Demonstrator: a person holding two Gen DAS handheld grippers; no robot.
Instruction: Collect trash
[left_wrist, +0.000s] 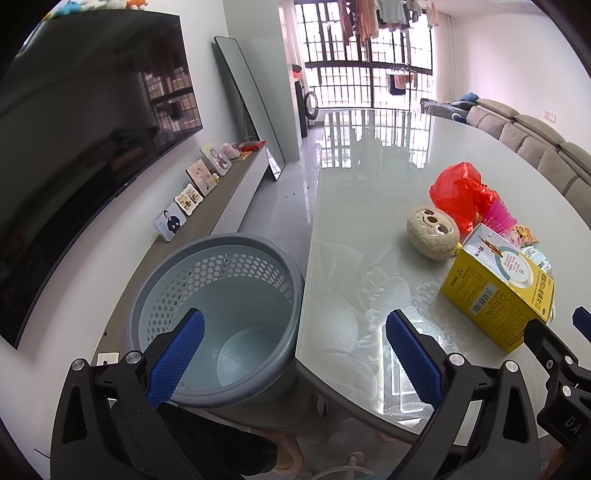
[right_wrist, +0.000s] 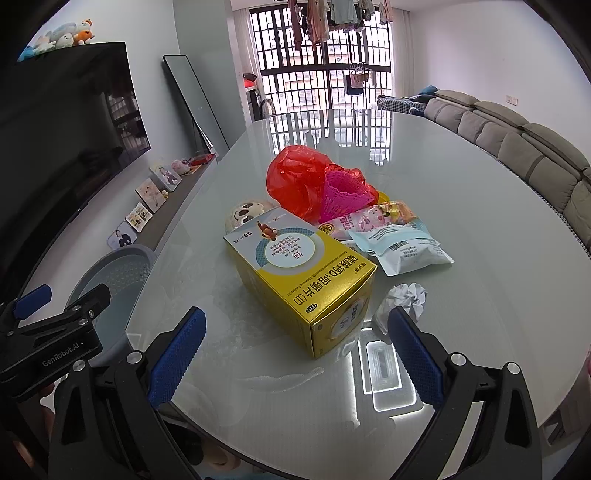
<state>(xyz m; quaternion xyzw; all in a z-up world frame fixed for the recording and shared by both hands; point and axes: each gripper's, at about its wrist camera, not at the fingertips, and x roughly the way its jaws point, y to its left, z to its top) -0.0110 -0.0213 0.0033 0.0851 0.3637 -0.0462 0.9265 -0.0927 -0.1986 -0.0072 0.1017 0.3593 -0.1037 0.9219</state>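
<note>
1. Grippers, two: left gripper (left_wrist: 293, 354) spread wide and holding nothing, above the bin and the table edge; right gripper (right_wrist: 295, 354) likewise spread and holding nothing, facing the trash pile.
2. Bin (left_wrist: 221, 258), one: grey, perforated, beside the table (right_wrist: 480, 221); inside looks bare, so collection appears not yet begun.
3. Crumpled paper (right_wrist: 404, 299), one, nearest the right gripper.
4. Yellow box (right_wrist: 303, 280), one, on the table.
5. Sealed packets (right_wrist: 402, 247), two at least.
6. Round plush toy (left_wrist: 432, 232), one; probably not trash.
7. Pink mesh item (right_wrist: 341, 192), one.
8. Red plastic bag (right_wrist: 295, 177), one, farthest.
9. Remaining: every piece listed.
</note>
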